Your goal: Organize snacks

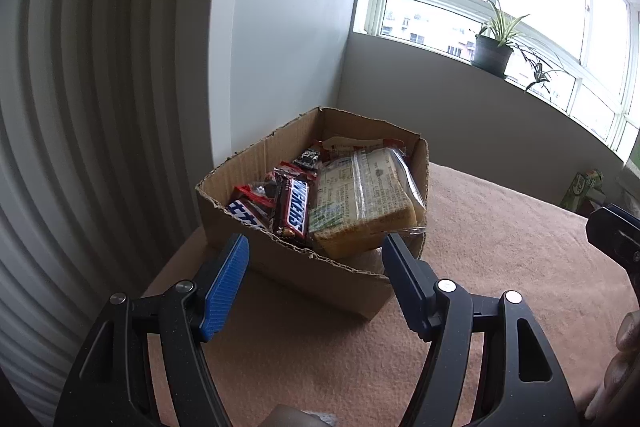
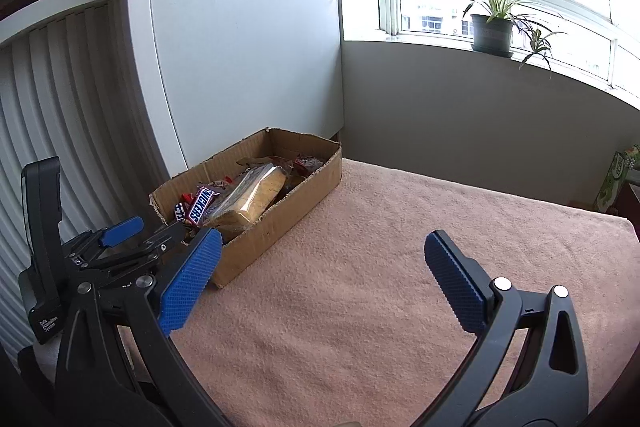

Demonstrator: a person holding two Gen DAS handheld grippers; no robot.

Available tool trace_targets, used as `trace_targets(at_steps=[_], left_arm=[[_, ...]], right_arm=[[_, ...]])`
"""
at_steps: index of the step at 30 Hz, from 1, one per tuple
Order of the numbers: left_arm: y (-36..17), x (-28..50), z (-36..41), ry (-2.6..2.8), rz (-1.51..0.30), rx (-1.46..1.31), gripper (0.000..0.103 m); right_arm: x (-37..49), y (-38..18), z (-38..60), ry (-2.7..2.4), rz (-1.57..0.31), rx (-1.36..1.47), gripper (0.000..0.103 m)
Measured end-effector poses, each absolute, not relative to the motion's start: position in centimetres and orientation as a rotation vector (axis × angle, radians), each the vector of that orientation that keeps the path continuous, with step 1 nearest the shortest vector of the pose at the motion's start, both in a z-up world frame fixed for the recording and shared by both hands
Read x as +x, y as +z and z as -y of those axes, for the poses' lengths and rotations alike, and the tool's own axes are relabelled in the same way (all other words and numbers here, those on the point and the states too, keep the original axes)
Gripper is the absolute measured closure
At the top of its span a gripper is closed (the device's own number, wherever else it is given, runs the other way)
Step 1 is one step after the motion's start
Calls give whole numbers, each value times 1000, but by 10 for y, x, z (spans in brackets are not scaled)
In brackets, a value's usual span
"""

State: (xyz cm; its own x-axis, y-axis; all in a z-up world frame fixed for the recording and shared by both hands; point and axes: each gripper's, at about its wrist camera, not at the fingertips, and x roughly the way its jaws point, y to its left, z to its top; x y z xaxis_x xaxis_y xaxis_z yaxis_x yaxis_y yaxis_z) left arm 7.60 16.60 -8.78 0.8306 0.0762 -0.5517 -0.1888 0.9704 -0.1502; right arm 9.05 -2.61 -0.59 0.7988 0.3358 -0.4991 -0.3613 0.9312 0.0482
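Open brown cardboard box (image 1: 256,167) sits on pink-towelled counter (image 2: 380,247) by the white wall, holding a brown Snickers bar (image 1: 296,211) and clear-bagged sliced bread (image 1: 368,199). Left hand-held gripper (image 1: 316,251) jaws apart at the box's near edge, empty. Right hand-held gripper (image 2: 324,247) spread wide, empty, over bare towel.

Ahead of me, a potted plant (image 2: 491,27) stands on the window sill (image 2: 440,45), a green carton (image 2: 612,183) sits at the far right, and a pink cloth (image 2: 360,287) covers the worktop.
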Motion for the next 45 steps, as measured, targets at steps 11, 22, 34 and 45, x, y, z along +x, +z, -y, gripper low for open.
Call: trace_targets(at_steps=[11,22,34,45], left_arm=[[-91,73,-169,179,-578,-208,34],[-92,77,-161,205,-588,-171,34],[-93,79,-157,213,-594,-158,33],[-95,80,-152,208,-600,-141,33]], right_arm=[[89,-7,26,390,-460,-44,0],[102,-19,29,416,-450,-40,0],[111,-35,41,398,-488,-28,0],[111,-40,46,396,-504,-21,0]])
